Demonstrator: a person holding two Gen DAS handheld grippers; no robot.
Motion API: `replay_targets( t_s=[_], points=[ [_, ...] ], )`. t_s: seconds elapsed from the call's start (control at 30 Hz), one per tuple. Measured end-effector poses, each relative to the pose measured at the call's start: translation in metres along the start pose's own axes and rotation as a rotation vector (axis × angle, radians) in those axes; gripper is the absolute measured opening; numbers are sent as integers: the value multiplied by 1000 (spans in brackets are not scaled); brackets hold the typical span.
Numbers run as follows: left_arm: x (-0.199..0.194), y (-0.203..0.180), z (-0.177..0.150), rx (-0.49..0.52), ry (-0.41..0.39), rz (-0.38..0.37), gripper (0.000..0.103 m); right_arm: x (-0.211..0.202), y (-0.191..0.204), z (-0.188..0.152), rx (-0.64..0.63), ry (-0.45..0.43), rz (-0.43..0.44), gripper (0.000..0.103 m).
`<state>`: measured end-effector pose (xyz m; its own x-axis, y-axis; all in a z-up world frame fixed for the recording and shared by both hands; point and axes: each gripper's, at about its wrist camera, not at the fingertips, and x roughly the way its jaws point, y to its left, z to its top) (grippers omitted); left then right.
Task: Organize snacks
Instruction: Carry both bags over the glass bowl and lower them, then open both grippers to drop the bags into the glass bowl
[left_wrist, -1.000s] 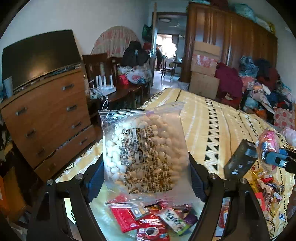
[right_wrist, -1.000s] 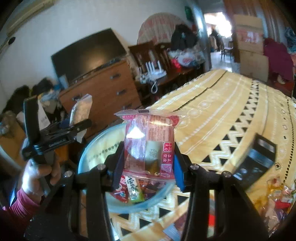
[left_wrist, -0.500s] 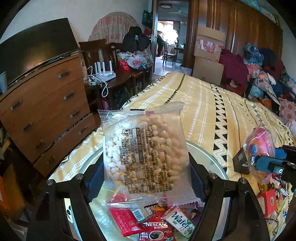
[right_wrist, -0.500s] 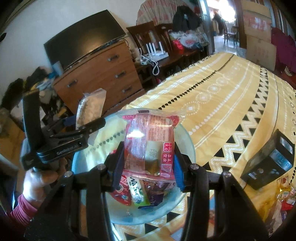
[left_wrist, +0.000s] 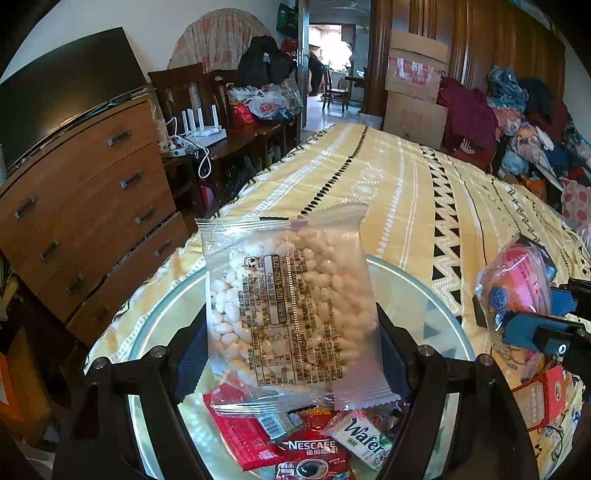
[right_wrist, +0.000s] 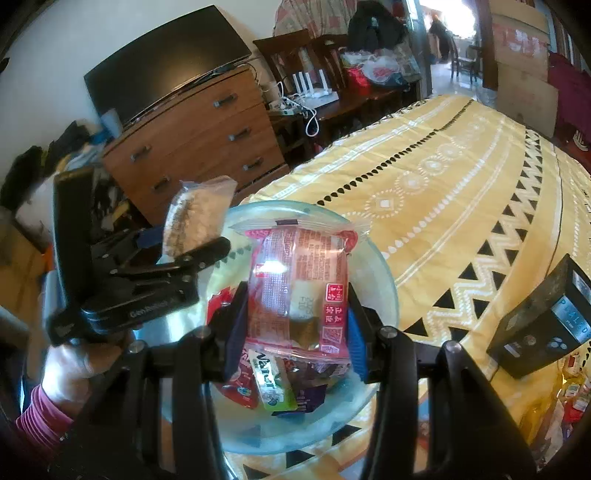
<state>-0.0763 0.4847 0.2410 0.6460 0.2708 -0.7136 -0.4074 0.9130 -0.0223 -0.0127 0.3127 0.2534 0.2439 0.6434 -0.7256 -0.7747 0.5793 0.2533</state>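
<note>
Above the glass bowl (right_wrist: 384, 280) on the yellow bedspread (left_wrist: 406, 192), the left gripper (left_wrist: 291, 343) has its jaws pinching a clear bag of white candies (left_wrist: 288, 306); beside it, the right gripper (right_wrist: 295, 332) has its jaws clamping a pink snack packet (right_wrist: 299, 291) over the wrappers inside.

A lived-in home bedroom: a bed (left_wrist: 406, 192) under a yellow patterned cover, a wooden dresser (left_wrist: 85, 206) bearing a television (left_wrist: 62, 92), chairs (left_wrist: 192, 92), stacked cardboard boxes (left_wrist: 413, 85), heaped clothes (left_wrist: 517, 110), and an open doorway (left_wrist: 328, 62) beyond.
</note>
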Motion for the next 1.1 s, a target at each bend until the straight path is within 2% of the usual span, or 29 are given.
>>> replay_targets(
  t_s=[0.13, 0.27, 0.47, 0.57, 0.7, 0.83, 0.9, 1.0, 1.1],
  points=[
    [6, 1, 1, -16, 13, 0, 85, 7, 3, 0, -2, 14, 5, 50],
    [8, 2, 0, -21, 10, 15, 88, 5, 2, 1, 6, -2, 12, 63],
    [12, 4, -6, -39, 20, 33, 88, 0, 7, -2, 0, -21, 18, 67],
    [1, 6, -11, -59, -10, 37, 88, -21, 11, -18, -3, -75, 14, 67],
    [-39, -12, -19, -34, -111, -3, 88, -77, 17, -78, -24, -204, 26, 67],
    [-94, -79, -39, 100, -202, -120, 88, -132, -8, -166, 13, -279, -77, 67],
    [-117, -116, -52, 166, -227, -212, 88, -150, -35, -209, 96, -271, -140, 67],
    [-147, -185, -80, 262, -227, -396, 88, -172, -93, -271, 230, -220, -278, 67],
    [-161, -246, -110, 339, -176, -541, 88, -188, -161, -308, 374, -177, -402, 67]
  ],
)
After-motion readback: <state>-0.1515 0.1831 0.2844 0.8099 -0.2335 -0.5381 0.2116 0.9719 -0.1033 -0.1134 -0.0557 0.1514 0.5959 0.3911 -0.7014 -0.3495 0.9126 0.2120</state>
